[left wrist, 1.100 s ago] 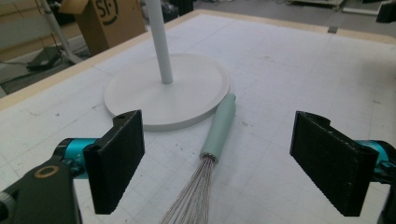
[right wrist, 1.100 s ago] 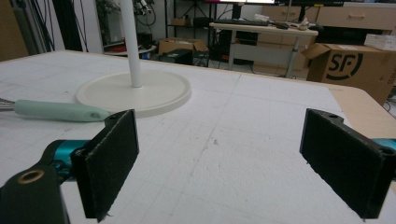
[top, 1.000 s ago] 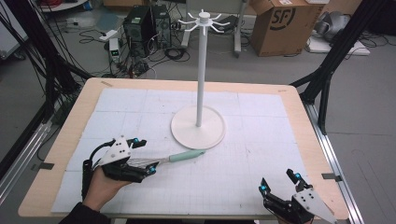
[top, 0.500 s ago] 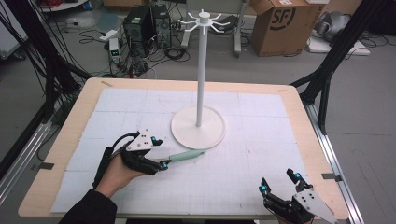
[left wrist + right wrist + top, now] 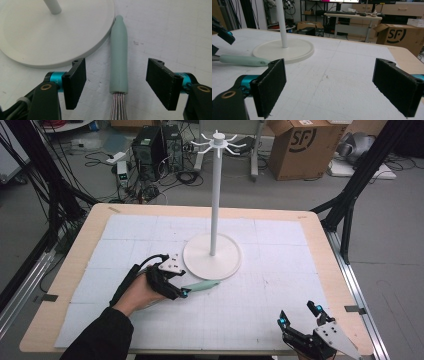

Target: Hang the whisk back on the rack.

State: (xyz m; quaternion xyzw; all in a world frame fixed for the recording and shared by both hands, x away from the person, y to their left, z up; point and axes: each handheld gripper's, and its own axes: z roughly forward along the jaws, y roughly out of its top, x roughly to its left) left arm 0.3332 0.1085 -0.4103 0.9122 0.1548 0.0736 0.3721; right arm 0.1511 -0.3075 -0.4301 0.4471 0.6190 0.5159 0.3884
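Whisk (image 5: 118,57) lies flat on the white gridded mat (image 5: 270,285), its pale green handle running up the middle of the left gripper view and its steel wires leaving at the bottom edge; the handle tip rests just beside, perhaps touching, the rim of the white round stand base (image 5: 50,37) at upper left; in the high view the whisk (image 5: 202,286) sits left of centre, just below that base (image 5: 212,257); the left gripper (image 5: 116,82) straddles the handle, its jaws having just been closing but with a clear gap on each side, pads not yet on it; the stand's pole (image 5: 216,195) rises to a ring of hooks near the top of the frame; the right gripper (image 5: 300,317) sits at the lower right over the mat, well apart from the whisk, jaws spread wide with nothing between them.
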